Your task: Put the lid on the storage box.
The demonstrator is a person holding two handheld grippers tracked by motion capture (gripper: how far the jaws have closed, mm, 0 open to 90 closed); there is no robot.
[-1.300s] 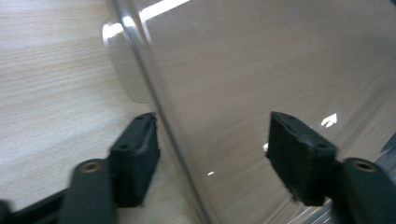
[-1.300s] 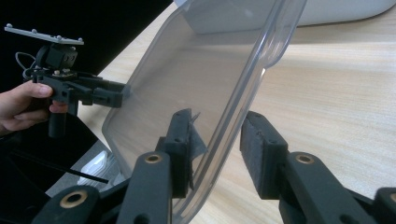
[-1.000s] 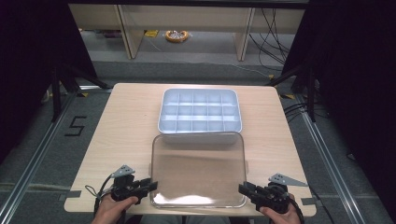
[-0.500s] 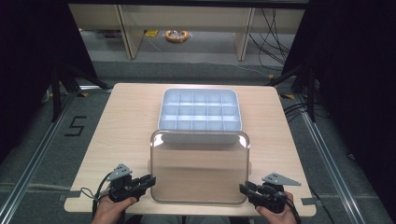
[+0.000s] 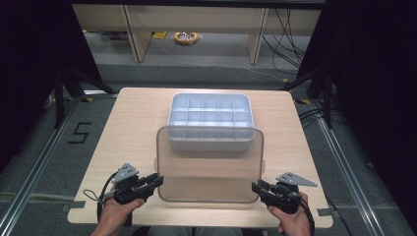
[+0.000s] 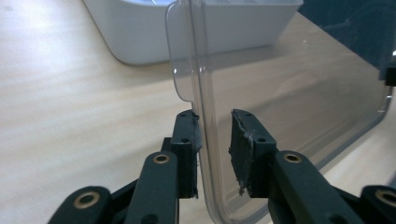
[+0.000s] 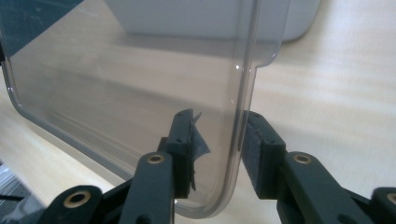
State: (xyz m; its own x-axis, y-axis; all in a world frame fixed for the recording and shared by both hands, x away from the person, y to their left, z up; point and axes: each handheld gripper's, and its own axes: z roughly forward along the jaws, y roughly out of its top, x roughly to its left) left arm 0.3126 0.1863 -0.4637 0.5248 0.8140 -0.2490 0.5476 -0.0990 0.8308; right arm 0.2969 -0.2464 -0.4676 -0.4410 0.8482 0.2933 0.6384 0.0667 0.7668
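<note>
Clear lid (image 5: 210, 167) held over desk (image 5: 123, 128) near edge. Left gripper (image 5: 156, 181) clamped on lid's left rim, right gripper (image 5: 256, 188) on right rim. Tray (image 5: 211, 118) behind, mid-desk.

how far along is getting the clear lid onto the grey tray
Done: the left gripper and right gripper are each shut on a side edge of the clear lid, which is raised off the table. In hand: its far edge overlaps the near wall of the grey tray. Left: carry it over the whole tray, lower it and let go.
</note>
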